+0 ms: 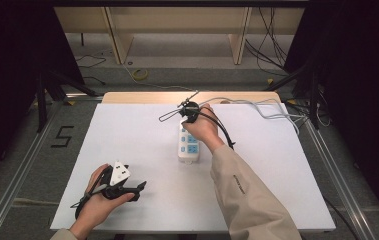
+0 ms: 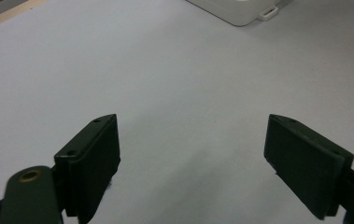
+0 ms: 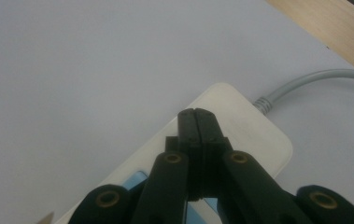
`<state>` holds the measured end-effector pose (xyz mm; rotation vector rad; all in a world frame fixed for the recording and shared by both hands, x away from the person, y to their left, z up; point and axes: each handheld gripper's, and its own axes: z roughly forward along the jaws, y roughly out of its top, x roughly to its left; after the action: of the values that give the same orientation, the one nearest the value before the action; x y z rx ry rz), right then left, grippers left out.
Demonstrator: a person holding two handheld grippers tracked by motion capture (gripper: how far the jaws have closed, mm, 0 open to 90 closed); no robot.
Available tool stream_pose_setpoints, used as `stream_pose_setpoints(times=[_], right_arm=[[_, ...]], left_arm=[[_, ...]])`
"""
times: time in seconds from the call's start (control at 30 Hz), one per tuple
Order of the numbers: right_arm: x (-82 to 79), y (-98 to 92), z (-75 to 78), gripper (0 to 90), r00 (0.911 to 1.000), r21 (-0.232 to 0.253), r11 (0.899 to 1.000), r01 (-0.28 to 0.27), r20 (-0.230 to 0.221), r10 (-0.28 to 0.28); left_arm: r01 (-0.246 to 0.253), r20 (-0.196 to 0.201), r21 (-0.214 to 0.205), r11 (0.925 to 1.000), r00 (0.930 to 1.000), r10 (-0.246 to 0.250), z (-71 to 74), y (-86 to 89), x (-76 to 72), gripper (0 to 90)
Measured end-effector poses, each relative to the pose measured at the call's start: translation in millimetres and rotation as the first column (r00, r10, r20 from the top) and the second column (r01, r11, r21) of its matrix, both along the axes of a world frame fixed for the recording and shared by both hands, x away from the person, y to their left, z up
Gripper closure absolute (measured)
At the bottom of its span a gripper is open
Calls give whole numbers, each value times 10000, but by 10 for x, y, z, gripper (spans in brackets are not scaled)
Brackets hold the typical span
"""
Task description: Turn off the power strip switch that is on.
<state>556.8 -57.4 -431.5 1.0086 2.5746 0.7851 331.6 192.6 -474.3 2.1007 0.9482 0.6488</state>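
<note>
Clenched right gripper [image 3: 197, 116] jaws poise over the power strip [image 3: 249, 130], perhaps touching; left gripper [image 2: 191, 154] jaws released.

From my remote station I count one white power strip [image 1: 188, 145] on the table [image 1: 127, 150], with one grey cable [image 1: 257, 106] running from its far end. I count two handheld grippers: one left gripper [image 1: 136, 190] and one right gripper [image 1: 187, 111]. The strip shows two blue socket panels [image 1: 191, 144] that I can make out; any others are hidden.
</note>
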Motion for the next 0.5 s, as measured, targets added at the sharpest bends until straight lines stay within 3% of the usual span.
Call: stream_pose_setpoints(times=[0.5], right_arm=[[-219, -273, 61, 900, 9990, 561, 9984, 25, 448, -50]], left_arm=[[-3, -8, 58, 10000, 10000, 3, -3, 0, 2, 183]])
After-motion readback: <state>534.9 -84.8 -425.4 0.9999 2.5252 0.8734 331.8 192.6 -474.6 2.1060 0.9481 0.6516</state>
